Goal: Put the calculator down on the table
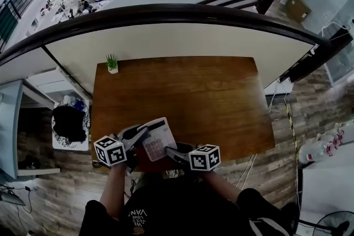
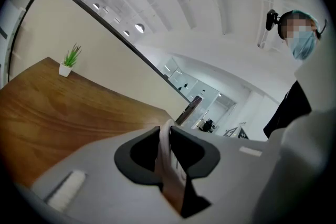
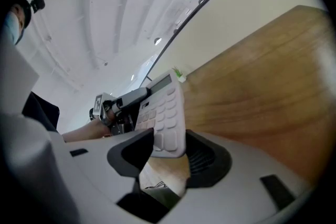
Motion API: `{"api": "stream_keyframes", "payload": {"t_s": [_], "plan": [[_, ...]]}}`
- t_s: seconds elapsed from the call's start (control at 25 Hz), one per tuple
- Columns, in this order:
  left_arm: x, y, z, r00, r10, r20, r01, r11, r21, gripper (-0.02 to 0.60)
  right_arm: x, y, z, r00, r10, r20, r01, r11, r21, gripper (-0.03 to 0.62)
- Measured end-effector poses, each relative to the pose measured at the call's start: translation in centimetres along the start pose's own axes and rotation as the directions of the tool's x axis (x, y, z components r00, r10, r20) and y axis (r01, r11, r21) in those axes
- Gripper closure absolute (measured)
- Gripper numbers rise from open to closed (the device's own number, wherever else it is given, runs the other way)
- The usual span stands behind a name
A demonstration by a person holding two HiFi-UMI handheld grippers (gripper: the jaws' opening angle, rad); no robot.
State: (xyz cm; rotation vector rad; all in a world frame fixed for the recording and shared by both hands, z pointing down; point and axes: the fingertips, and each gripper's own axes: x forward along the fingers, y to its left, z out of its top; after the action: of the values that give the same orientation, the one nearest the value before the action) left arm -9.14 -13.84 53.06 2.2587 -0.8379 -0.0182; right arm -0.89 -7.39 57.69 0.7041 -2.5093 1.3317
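A white calculator (image 1: 156, 138) with grey keys hangs tilted over the near edge of the brown wooden table (image 1: 182, 91). Both grippers hold it. My left gripper (image 1: 142, 132) is shut on its left edge; in the left gripper view the calculator (image 2: 167, 160) shows edge-on between the jaws of the left gripper (image 2: 168, 149). My right gripper (image 1: 170, 152) is shut on the near right corner. In the right gripper view the calculator (image 3: 165, 110) sticks up from the jaws of the right gripper (image 3: 170, 147), and the left gripper (image 3: 123, 99) shows behind it.
A small potted plant (image 1: 112, 63) stands at the table's far left corner. A curved dark railing (image 1: 166, 11) runs beyond the table. A black bag (image 1: 69, 121) lies on a white unit to the left. Wooden floor with cables (image 1: 287, 119) lies to the right.
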Motion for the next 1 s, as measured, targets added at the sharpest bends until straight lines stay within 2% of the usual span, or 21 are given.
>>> {"api": "stream_keyframes", "payload": {"t_s": [0.4,0.68,0.88,1.0], "plan": [[3.3,5.8,4.6,0.995,-0.065,-0.08,0.069,0.996,0.06,0.514,5.1,-3.1,5.0,0.993,-0.101,0.065,0.101,0.995,-0.001,0.422],[5.3,10.3,7.4,0.994,-0.065,-0.085,0.072,0.994,0.078,0.515,8.4,-5.4,8.7,0.984,-0.162,0.074,0.167,0.984,-0.064,0.418],[7.4,13.0,8.9,0.992,-0.077,-0.1,0.091,0.987,0.136,0.517,11.0,-7.9,10.9,0.966,-0.251,0.058,0.257,0.953,-0.161,0.414],[8.8,14.4,10.1,0.992,-0.08,-0.095,0.095,0.983,0.156,0.517,12.0,-9.2,12.3,0.961,-0.265,0.076,0.274,0.95,-0.15,0.414]]}}
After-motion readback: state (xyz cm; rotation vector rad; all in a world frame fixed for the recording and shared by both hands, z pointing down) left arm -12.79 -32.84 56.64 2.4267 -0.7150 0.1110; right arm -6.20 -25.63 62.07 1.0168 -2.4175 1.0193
